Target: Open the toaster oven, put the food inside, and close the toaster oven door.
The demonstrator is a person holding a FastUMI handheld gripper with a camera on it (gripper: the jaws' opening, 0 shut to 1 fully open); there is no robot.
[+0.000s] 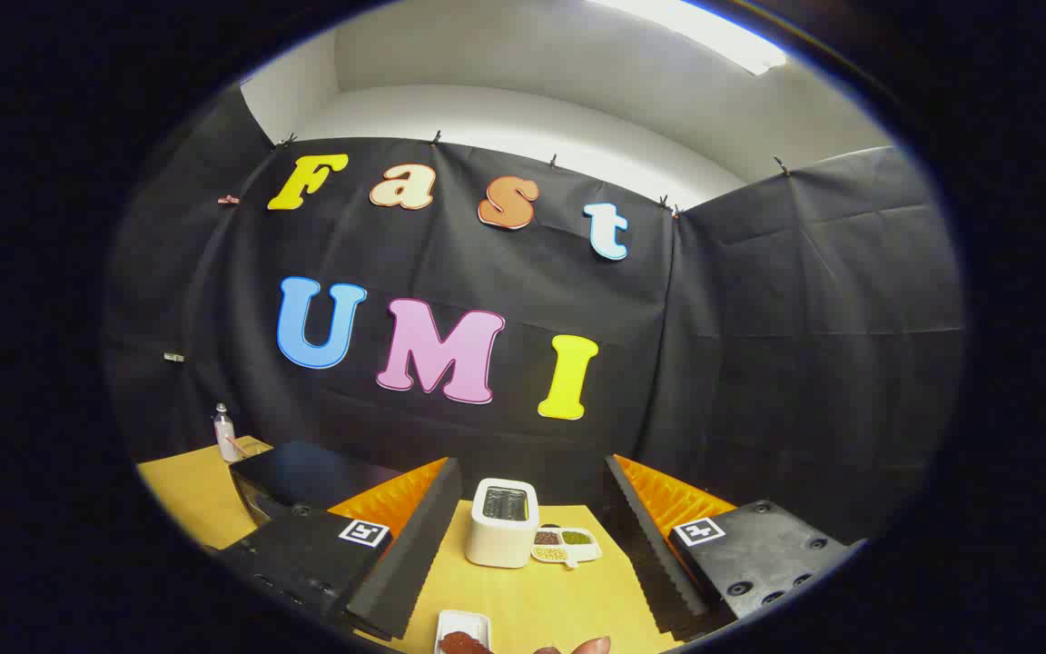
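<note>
A white toaster (503,521) with a dark slot on top stands on a yellow table (568,604) in a booth walled with black cloth (759,363), beyond the gripper (523,545), whose fingers are spread wide with nothing between them. Just right of the toaster lies a small dish of seeds (565,544); nearer than it, a white plate of reddish food (462,638); to its left, a black box (305,477) and a small bottle (224,432).
</note>
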